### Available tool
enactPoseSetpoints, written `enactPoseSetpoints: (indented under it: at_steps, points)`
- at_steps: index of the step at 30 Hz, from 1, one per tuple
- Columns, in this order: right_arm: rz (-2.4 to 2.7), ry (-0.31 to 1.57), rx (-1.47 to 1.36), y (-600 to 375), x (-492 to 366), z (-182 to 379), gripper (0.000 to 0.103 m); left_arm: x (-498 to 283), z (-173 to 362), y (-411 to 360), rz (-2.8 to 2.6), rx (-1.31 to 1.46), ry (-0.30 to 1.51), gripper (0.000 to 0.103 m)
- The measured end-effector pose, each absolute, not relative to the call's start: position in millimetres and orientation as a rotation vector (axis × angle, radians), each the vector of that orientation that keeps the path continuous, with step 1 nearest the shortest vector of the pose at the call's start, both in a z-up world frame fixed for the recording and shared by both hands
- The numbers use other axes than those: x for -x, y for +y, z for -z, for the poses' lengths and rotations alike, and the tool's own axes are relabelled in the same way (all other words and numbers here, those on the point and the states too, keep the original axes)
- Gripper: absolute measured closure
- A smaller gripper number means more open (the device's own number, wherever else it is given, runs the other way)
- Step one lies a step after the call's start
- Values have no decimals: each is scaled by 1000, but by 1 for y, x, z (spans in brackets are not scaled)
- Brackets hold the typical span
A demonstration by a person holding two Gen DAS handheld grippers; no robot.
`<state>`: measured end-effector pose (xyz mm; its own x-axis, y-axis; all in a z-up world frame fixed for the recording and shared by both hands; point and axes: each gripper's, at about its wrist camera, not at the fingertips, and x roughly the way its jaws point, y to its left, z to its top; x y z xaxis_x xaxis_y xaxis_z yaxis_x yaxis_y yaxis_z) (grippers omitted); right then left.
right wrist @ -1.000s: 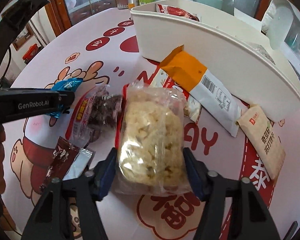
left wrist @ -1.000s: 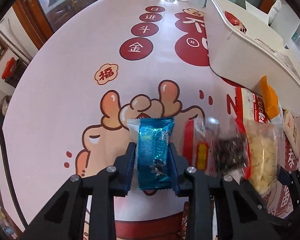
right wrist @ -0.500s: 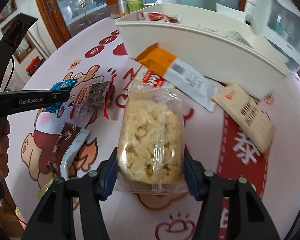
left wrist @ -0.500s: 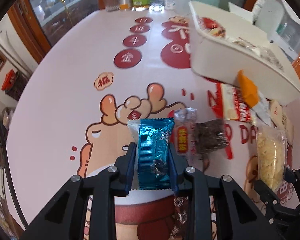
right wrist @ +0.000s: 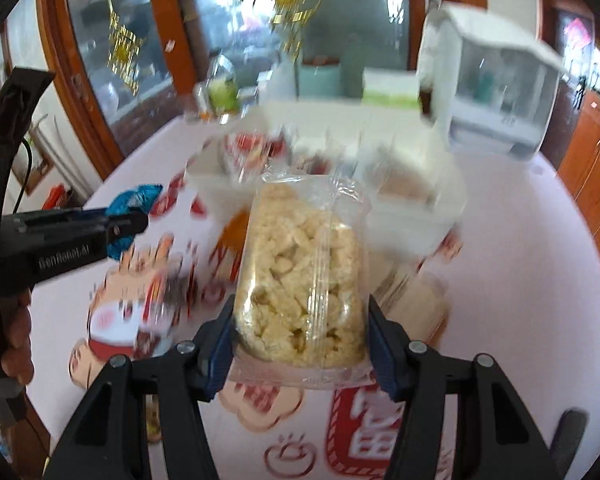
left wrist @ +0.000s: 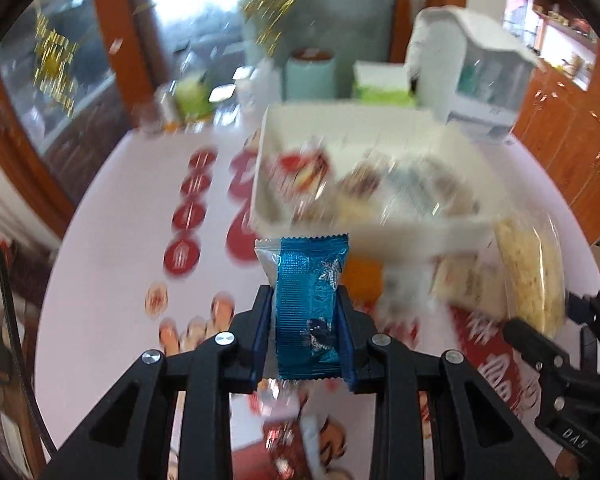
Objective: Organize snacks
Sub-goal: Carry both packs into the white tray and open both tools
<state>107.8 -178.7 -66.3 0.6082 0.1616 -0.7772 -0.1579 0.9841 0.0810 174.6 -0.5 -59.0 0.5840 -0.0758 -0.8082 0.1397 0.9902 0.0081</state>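
I see wide bare counter (left wrist: pixel 112 312) along the left edge, and more along the right edge; a hand could pass there. In the middle the white bin (left wrist: pixel 364 236) blocks the way, already partly full of snacks. Loose packets (left wrist: pixel 468 284) crowd its near wall. Bottles (right wrist: pixel 220 88) and a white box (right wrist: pixel 496 92) stand at the far edge.

**Bright daylight, heavy motion blur**

Daylight floods in from the window (left wrist: pixel 204 8) behind the table (left wrist: pixel 112 216), glaring on the glass. Both views smear with motion: the white bin (left wrist: pixel 364 176) and tabletop prints streak. Only the gripped packets and black fingers stay sharp. Fisheye bending curves the edges, and the corners go black.
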Motion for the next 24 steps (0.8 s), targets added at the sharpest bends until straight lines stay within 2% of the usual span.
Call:
enactPoseSetpoints:
  at_steps: [5,12,19,24]
  points:
    - [-131,815,-26,-199,-147,12,44,-212,7,-25,178,-87,852,75]
    - [-48,765,12,-208,-210,-38,44,-268,-29,-54,189,-115,820,75]
    - [-26,756,46,-206,-259,-57,44,-316,-24,-67,152,-103,850,75]
    - [-28,796,101,-198,-292,-44,44,-338,-1,-69,111,-124,889,74]
